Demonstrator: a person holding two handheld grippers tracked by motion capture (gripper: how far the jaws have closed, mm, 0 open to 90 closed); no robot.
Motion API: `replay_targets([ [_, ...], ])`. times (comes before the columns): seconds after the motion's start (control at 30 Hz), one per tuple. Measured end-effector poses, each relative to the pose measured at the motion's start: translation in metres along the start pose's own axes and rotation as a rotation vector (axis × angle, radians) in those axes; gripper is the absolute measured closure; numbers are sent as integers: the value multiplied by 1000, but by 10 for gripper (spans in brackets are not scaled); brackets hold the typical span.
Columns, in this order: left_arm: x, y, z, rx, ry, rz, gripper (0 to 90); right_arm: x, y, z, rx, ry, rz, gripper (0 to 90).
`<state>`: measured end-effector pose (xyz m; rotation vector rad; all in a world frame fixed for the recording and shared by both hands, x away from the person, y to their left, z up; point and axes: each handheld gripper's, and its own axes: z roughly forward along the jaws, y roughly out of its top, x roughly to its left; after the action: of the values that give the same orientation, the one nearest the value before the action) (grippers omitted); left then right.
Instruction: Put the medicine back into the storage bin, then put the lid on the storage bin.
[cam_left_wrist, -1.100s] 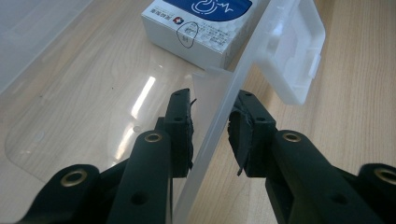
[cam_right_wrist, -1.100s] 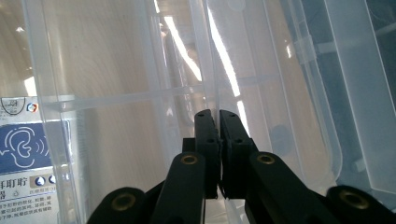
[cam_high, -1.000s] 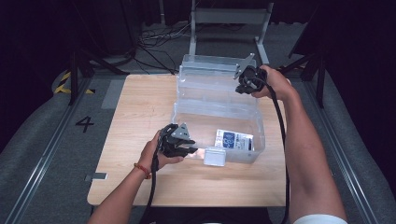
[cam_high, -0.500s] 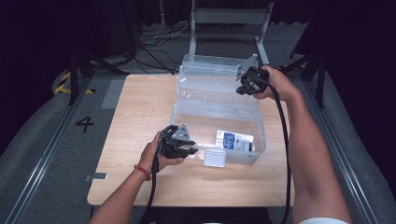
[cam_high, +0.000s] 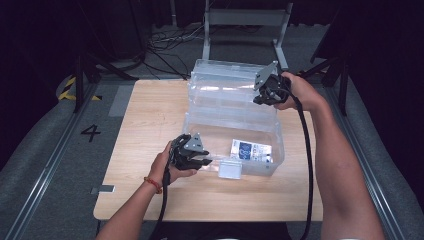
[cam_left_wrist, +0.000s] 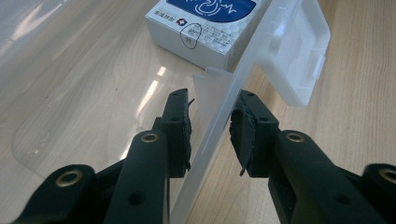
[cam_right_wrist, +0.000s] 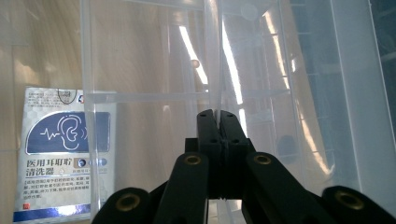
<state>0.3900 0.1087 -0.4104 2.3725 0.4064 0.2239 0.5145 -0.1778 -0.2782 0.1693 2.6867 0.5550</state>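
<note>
A clear plastic box (cam_high: 278, 136) stands on the wooden table with its lid (cam_high: 225, 82) raised at the back. Inside lies a white-and-blue carton (cam_high: 250, 150) (cam_left_wrist: 210, 23) (cam_right_wrist: 60, 154) with an ear printed on it. My left gripper (cam_high: 207, 161) (cam_left_wrist: 210, 121) straddles the box's front wall beside the white latch (cam_high: 231, 169) (cam_left_wrist: 299, 56). Its jaws are apart, one inside the box and one outside, with a gap on the inner side. My right gripper (cam_high: 260, 97) (cam_right_wrist: 217, 114) is shut on a thin edge of the lid at its right end.
The table (cam_high: 150, 115) has bare wood left of the box and along its front edge. A metal frame (cam_high: 245, 20) and cables stand on the floor behind the table. A grey floor strip marked with a number runs along the left.
My right hand has shifted slightly up and back with the lid's edge in its jaws. The left hand and the box's base have stayed still.
</note>
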Motion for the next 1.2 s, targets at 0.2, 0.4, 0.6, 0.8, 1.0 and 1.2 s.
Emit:
replay_targets([
  [0.2,0,0,0,1,6,10,674,6,0,-6,-2,5,-16,900],
  [0.4,-1,-1,0,0,7,7,673,10,-1,-8,-18,13,-19,900],
  [0.6,-1,-1,0,1,9,6,670,17,-2,-13,-28,6,-18,899],
  [0.8,-1,-1,0,0,12,18,669,26,1,-15,-18,-4,-30,898],
  [1.0,-2,-1,0,-8,17,17,667,30,-2,-18,-32,5,-28,897],
  [1.2,-2,-1,0,-6,19,21,665,36,-4,-21,-47,2,-24,895],
])
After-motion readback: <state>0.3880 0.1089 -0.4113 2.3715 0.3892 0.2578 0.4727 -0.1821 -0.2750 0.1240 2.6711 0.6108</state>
